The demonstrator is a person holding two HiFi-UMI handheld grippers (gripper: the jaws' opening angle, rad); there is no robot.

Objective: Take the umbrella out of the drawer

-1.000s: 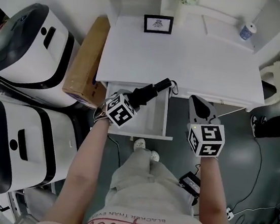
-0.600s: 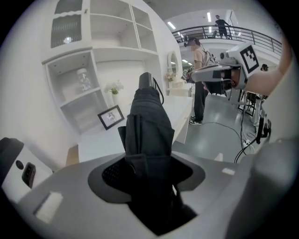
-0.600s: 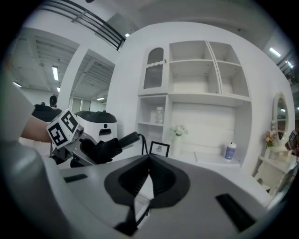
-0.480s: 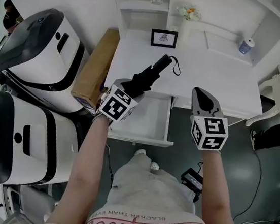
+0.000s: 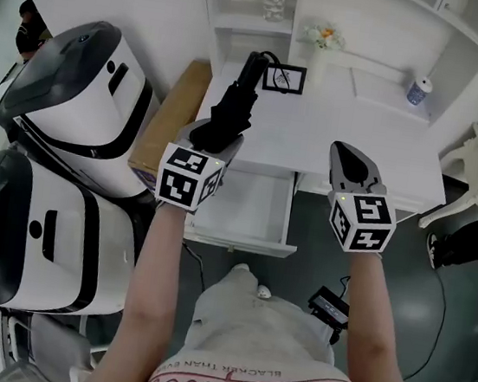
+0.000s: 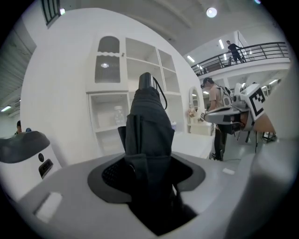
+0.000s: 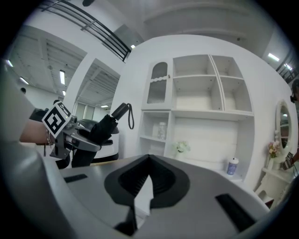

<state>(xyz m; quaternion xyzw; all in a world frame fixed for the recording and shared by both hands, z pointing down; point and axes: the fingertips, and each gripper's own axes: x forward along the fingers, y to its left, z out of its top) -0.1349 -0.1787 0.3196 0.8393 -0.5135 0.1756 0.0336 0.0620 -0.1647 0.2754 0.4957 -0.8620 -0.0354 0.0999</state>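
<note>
My left gripper [image 5: 213, 141] is shut on a black folded umbrella [image 5: 234, 105] and holds it in the air above the left end of the white desk [image 5: 362, 115]. The umbrella's handle and wrist strap point away from me, towards the shelves. In the left gripper view the umbrella [image 6: 149, 126] fills the space between the jaws. The white drawer [image 5: 245, 213] below stands pulled out, with nothing in it. My right gripper [image 5: 350, 161] hovers over the desk's front edge, shut and holding nothing. The right gripper view shows the umbrella [image 7: 105, 126] at the left.
A framed picture [image 5: 284, 78], a small blue-and-white can [image 5: 419, 90] and flowers [image 5: 325, 36] stand at the back of the desk. A cardboard box [image 5: 174, 116] and two large white-and-black machines [image 5: 68, 93] crowd the left side. A power adapter [image 5: 329, 304] lies on the floor.
My left gripper has lifted the umbrella from over the drawer to above the desk and swung its handle from the right to straight away. The right gripper has risen a little.
</note>
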